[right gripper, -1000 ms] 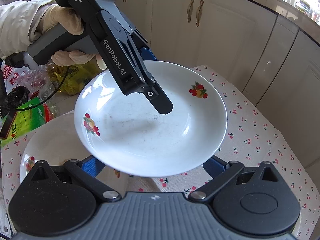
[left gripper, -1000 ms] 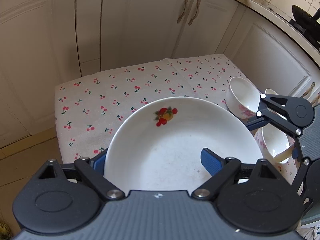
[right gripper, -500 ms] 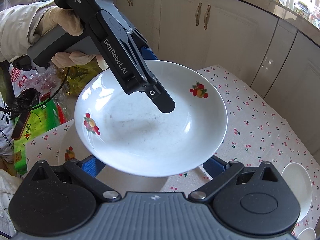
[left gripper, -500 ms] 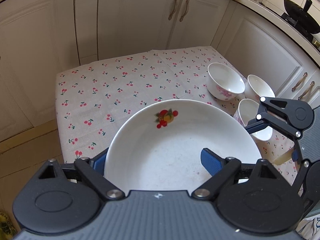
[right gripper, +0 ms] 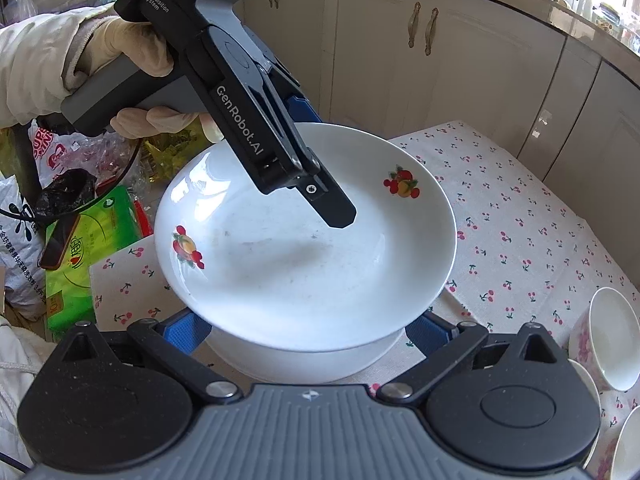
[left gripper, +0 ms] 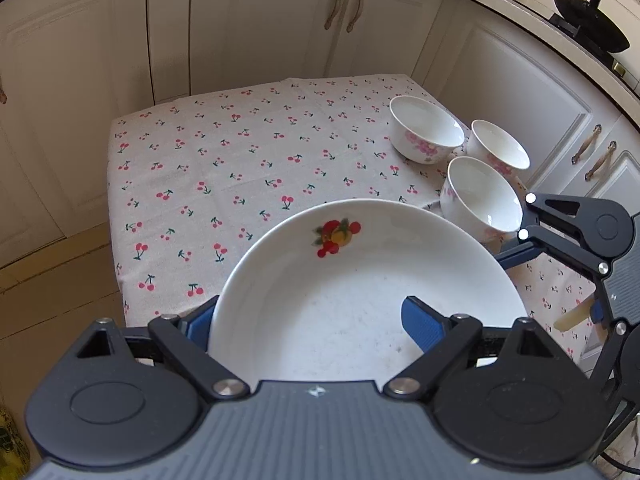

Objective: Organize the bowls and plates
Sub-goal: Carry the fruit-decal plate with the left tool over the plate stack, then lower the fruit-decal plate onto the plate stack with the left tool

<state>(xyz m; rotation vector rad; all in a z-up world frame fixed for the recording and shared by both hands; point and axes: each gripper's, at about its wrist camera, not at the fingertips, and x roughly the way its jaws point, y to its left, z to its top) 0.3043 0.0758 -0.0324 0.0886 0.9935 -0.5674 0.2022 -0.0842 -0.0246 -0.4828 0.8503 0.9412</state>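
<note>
Now | left gripper (left gripper: 316, 316) clamps plate (left gripper: 360, 292) rim, one finger inside | right gripper (right gripper: 308, 330) spread wide beneath plate

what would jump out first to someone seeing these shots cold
The big white plate with fruit prints fills the middle of both views, held above the cherry-print cloth with the left gripper clamped on its rim. Below it in the right wrist view lies a second plate. Three white bowls cluster at the table's right edge.

left hand-held gripper (left gripper: 316, 320) clamped shut; right hand-held gripper (right gripper: 308, 330) spread open.
</note>
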